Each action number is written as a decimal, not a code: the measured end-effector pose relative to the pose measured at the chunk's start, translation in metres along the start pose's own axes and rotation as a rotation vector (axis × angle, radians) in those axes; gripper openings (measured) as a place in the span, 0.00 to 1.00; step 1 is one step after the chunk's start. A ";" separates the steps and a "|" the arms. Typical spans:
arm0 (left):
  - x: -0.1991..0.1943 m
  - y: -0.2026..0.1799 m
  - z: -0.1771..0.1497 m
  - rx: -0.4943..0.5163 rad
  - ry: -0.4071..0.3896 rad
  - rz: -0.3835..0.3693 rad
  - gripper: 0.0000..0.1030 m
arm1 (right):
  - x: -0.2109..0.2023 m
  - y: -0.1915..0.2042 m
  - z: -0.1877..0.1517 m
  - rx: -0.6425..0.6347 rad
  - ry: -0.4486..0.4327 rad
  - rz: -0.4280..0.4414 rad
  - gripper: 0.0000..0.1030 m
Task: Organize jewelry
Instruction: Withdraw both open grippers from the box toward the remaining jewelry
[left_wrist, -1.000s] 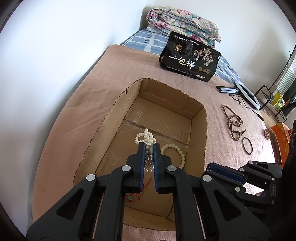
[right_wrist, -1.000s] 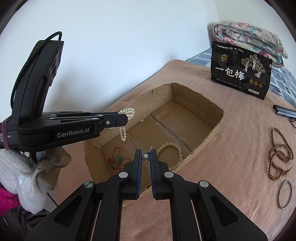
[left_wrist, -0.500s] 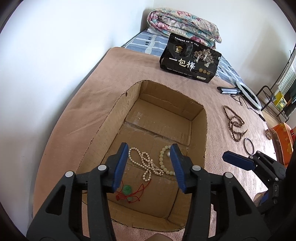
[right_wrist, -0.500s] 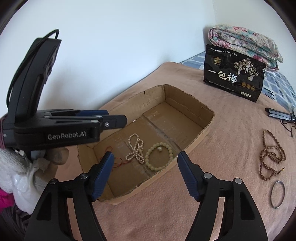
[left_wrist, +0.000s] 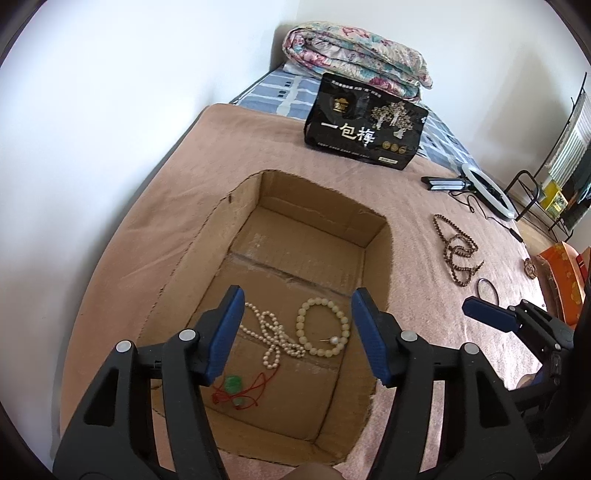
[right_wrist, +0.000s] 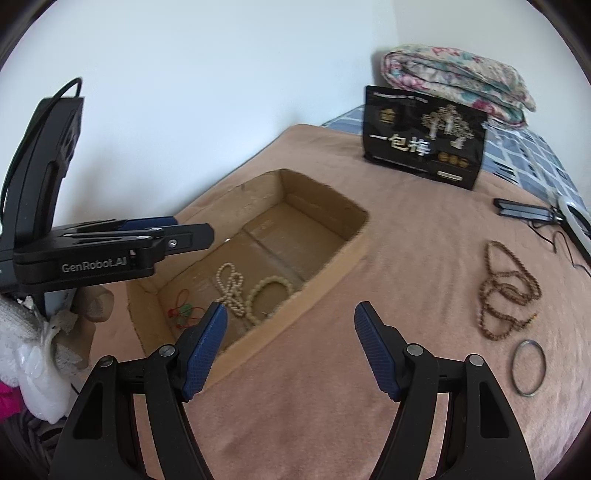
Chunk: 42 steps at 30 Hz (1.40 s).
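Note:
An open cardboard box (left_wrist: 380, 254) (right_wrist: 332, 266) lies on the pink bedspread. Inside it lie a white pearl necklace (left_wrist: 271, 338) (right_wrist: 231, 286), a pale bead bracelet (left_wrist: 325, 326) (right_wrist: 267, 295) with a small pearl earring (left_wrist: 333, 340), and a green pendant on red cord (left_wrist: 236, 389) (right_wrist: 183, 309). My left gripper (left_wrist: 297, 306) is open and empty above the box. My right gripper (right_wrist: 291, 314) is open and empty over the bedspread, right of the box's near end. A brown bead necklace (left_wrist: 458, 251) (right_wrist: 506, 291) and a thin metal bangle (left_wrist: 487, 290) (right_wrist: 528, 367) lie on the bedspread to the right.
A black gift bag (left_wrist: 365, 125) (right_wrist: 423, 136) stands behind the box, with a folded floral quilt (left_wrist: 354, 55) (right_wrist: 454, 77) beyond it. A ring light (left_wrist: 487, 190) and a black device (right_wrist: 522, 212) lie at the far right. An orange box (left_wrist: 561, 277) sits at the bed's right edge. A wall runs along the left.
My left gripper opened and let the pearl necklace fall into the box. My right gripper opened, dropped the small earring by the bracelet, then drew back right of the box.

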<state>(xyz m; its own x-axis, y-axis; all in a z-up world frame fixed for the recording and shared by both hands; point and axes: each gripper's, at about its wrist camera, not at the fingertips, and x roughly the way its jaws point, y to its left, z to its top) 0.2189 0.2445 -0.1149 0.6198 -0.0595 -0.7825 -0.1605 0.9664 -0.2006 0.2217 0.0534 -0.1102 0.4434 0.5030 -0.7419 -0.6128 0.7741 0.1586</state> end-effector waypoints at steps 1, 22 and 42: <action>0.000 -0.002 0.000 0.002 -0.001 -0.003 0.60 | -0.002 -0.004 0.000 0.008 -0.002 -0.006 0.69; 0.003 -0.090 -0.002 0.206 -0.026 -0.106 0.60 | -0.066 -0.109 -0.024 0.166 -0.036 -0.183 0.69; 0.026 -0.211 -0.042 0.595 0.006 -0.205 0.60 | -0.145 -0.244 -0.068 0.420 -0.054 -0.385 0.69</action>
<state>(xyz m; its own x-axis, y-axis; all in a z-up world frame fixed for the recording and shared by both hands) 0.2360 0.0288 -0.1178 0.5878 -0.2576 -0.7669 0.4169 0.9089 0.0143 0.2626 -0.2349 -0.0856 0.6229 0.1646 -0.7648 -0.0930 0.9863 0.1365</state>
